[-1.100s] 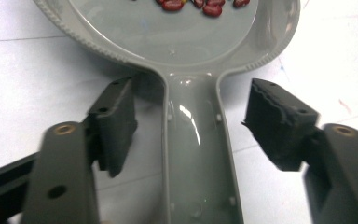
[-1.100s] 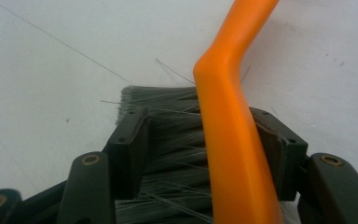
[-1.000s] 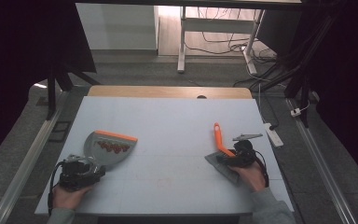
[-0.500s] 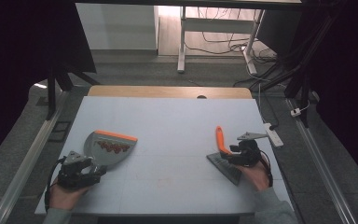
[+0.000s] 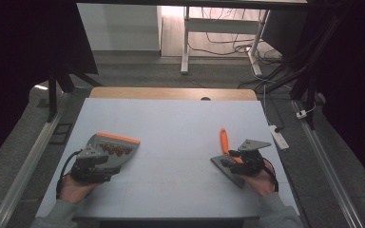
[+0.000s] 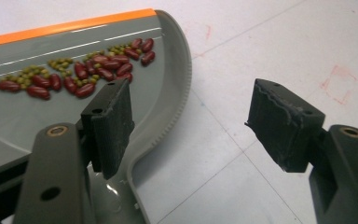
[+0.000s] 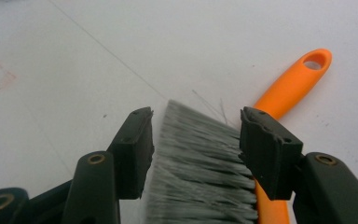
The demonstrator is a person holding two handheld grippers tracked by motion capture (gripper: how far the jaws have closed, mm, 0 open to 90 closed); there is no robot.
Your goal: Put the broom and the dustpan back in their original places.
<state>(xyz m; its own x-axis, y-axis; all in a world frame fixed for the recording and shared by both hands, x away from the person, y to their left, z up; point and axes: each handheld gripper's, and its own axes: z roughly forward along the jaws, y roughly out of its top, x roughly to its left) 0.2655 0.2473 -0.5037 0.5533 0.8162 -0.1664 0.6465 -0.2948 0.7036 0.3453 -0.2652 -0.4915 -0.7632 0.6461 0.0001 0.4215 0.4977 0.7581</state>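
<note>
- High view. Pale blue table (image 5: 171, 128) in a dim room, desk legs and cables on the floor behind. Left gripper (image 5: 95, 164) sits at the near end of a grey dustpan (image 5: 111, 152) with an orange front lip; right gripper (image 5: 235, 161) sits over the bristle head of a brush (image 5: 224, 142) whose orange handle points away from the person.
- Left gripper view. Jaws stand fairly wide, apart from each other; one pad (image 6: 109, 126) lies over the pan's rim, the other (image 6: 282, 123) over bare table. Nothing is pinched. Red beans (image 6: 86, 77) and small green ones lie inside the pan near its lip.
- Right gripper view. Jaws, which have just been closing, straddle the grey bristles (image 7: 198, 163) without pressing them; the handle (image 7: 293, 86) runs off beyond the right pad.
- Step in hand, as judged: sweeping looks finished, the beans collected, both tools lying on the table unheld. Next move likely calls for a firm grasp on the pan's handle, kept level so the beans stay put.
</note>
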